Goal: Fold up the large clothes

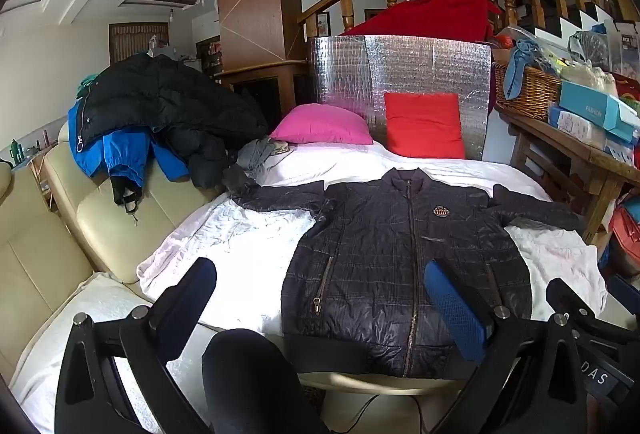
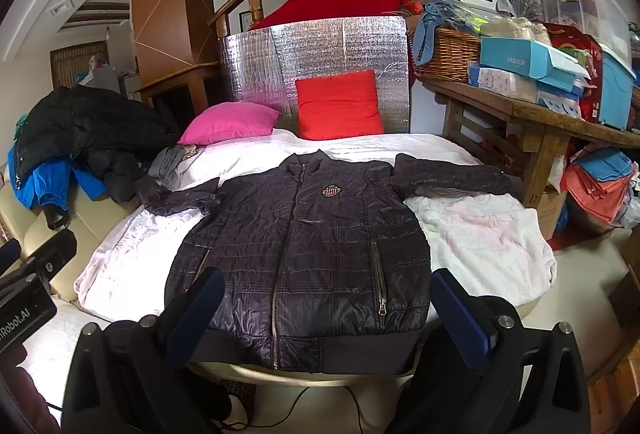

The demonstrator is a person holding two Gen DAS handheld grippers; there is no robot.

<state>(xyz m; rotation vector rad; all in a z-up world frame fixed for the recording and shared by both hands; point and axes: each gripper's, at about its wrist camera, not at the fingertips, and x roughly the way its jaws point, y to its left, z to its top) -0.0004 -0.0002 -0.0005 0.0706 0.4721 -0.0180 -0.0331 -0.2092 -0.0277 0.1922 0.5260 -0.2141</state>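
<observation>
The dark jacket (image 2: 304, 242) lies spread flat on the white blanket (image 2: 488, 234), zipped shut.

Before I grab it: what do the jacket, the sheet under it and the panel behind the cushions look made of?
Jacket: likely thin quilted nylon or polyester; slight sheen, stitched bands, fine crinkles, a metal-looking zip, matte ribbed hem.
Sheet: soft white fabric, matte and rumpled; weave unclear.
Panel: looks like foil-faced insulation; silver, reflective, gridded.

Black claw (image 2: 320, 310) frames, blue ribbed pads (image 2: 460, 318), silver screws
</observation>
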